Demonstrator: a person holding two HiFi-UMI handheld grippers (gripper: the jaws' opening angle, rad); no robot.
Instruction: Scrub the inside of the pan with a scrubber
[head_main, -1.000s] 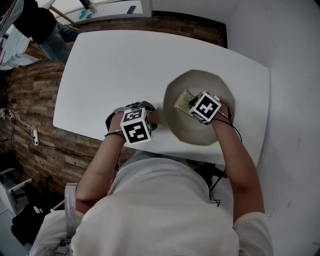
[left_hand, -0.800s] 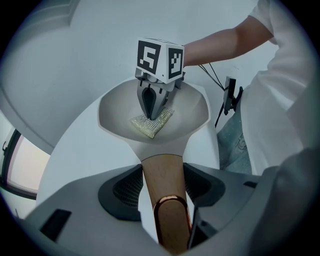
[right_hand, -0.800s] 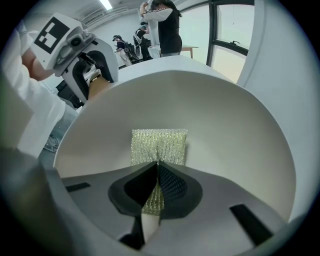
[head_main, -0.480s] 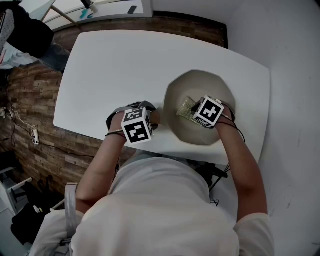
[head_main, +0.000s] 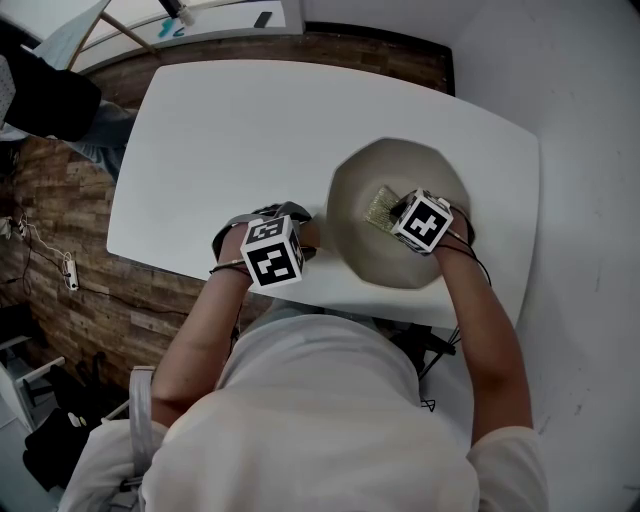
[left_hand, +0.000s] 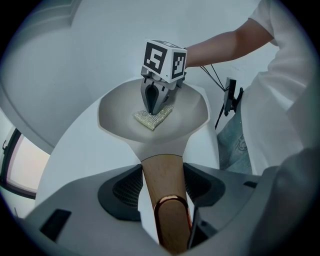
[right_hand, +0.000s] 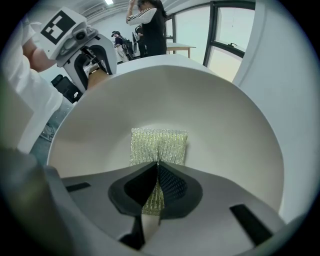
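Observation:
A beige pan (head_main: 400, 165) sits on the white table, right of centre. Its wooden handle (left_hand: 162, 187) points toward me. My left gripper (left_hand: 162, 186) is shut on that handle, with a pad pressing on each side. It shows in the head view under its marker cube (head_main: 272, 252). A gold mesh scrubber (right_hand: 159, 144) lies flat on the pan's floor. My right gripper (right_hand: 157, 167) points steeply down and is shut on the scrubber's near edge. In the head view the scrubber (head_main: 378, 208) sticks out to the left of the right gripper (head_main: 398, 216).
The white table (head_main: 230, 140) stretches to the left and behind the pan, with its near edge just below my hands. A brick-patterned floor (head_main: 60, 200) with cables lies to the left. A person (head_main: 60, 95) stands at the far left corner.
The right gripper and the scrubber have slid a little to the right across the pan floor. The left gripper and the pan have stayed put. The person at the far left has shifted.

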